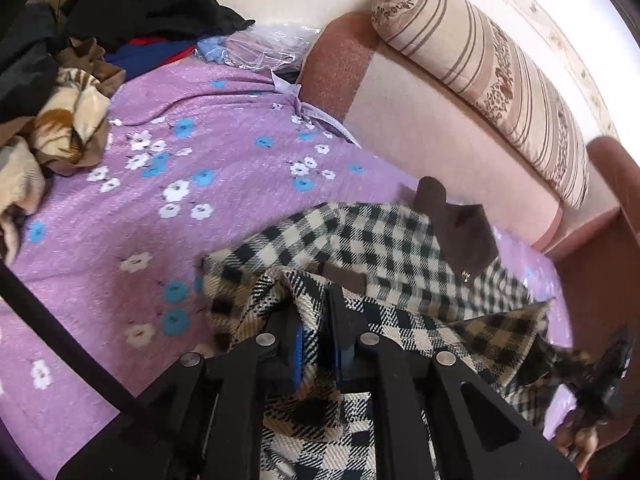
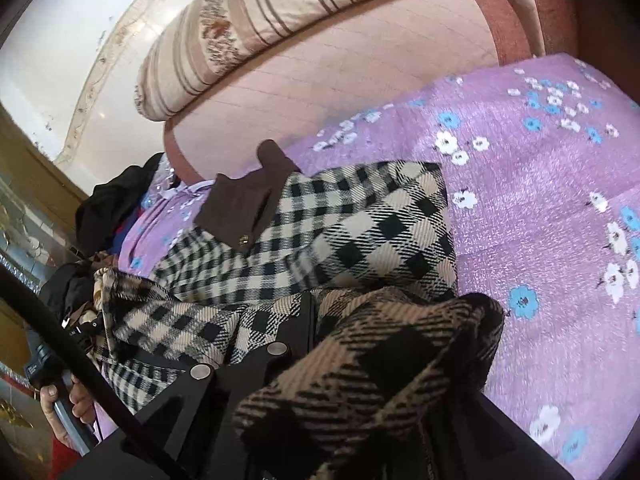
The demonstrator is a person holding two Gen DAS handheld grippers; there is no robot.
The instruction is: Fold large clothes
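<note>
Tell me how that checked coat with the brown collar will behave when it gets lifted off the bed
Probably floppy: the checked coat already sags in folds around the left gripper, which is shut on it. Likely heavy for a garment, since the weave looks thick. The brown collar may flop open. It should not slide much on the textured purple bedspread.

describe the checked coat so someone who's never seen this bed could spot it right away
Start at the purple floral bedspread. The checked coat lies at its near edge, pinched in both jaws. It alone is black-and-cream plaid with a brown collar, unlike the clothes pile.

Left gripper (image 1: 316,344) jaws pinched shut, right gripper (image 2: 316,320) draped
</note>
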